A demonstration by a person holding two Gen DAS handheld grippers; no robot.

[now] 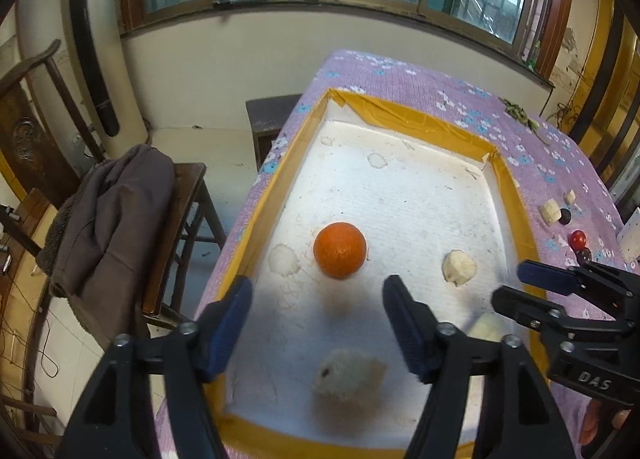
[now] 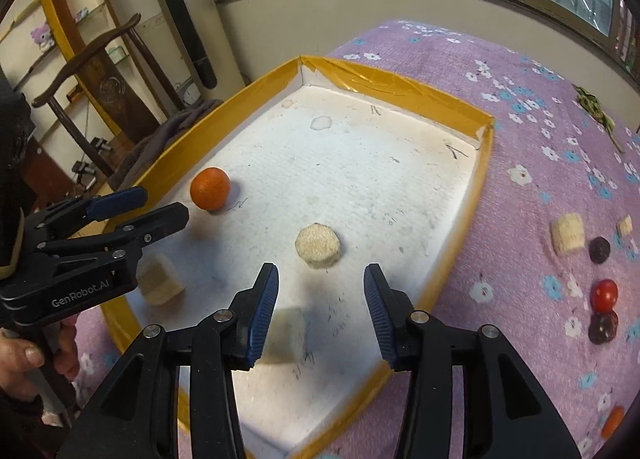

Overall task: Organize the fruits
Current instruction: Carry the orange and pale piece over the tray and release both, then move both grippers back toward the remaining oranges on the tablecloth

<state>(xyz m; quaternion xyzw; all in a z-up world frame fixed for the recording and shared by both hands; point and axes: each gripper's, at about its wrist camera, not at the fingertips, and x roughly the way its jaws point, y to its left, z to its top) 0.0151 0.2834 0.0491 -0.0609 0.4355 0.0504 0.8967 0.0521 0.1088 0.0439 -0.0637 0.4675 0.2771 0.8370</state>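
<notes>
A white foam tray with a yellow-taped rim [image 1: 400, 109] [image 2: 380, 77] holds an orange [image 1: 340, 255] [image 2: 210, 188] and three pale banana pieces. My left gripper [image 1: 320, 299] [image 2: 164, 205] stands open over the tray's near left part. One blurred banana piece [image 1: 348, 375] [image 2: 160, 279] lies on the tray floor below its gap, clear of the pads. My right gripper [image 2: 320, 279] [image 1: 510, 285] is open too. A second piece [image 2: 290, 335] [image 1: 486, 327] rests on the tray just beside its left finger, not pinched. A round slice [image 2: 318, 245] [image 1: 459, 267] lies ahead of it.
On the purple floral cloth [image 2: 520, 99] right of the tray lie two more banana pieces [image 2: 568, 237], a red cherry tomato [image 2: 605, 294], two dark fruits [image 2: 600, 249] and a green sprig [image 2: 596, 107]. A chair with a grey jacket [image 1: 112, 219] stands left of the table.
</notes>
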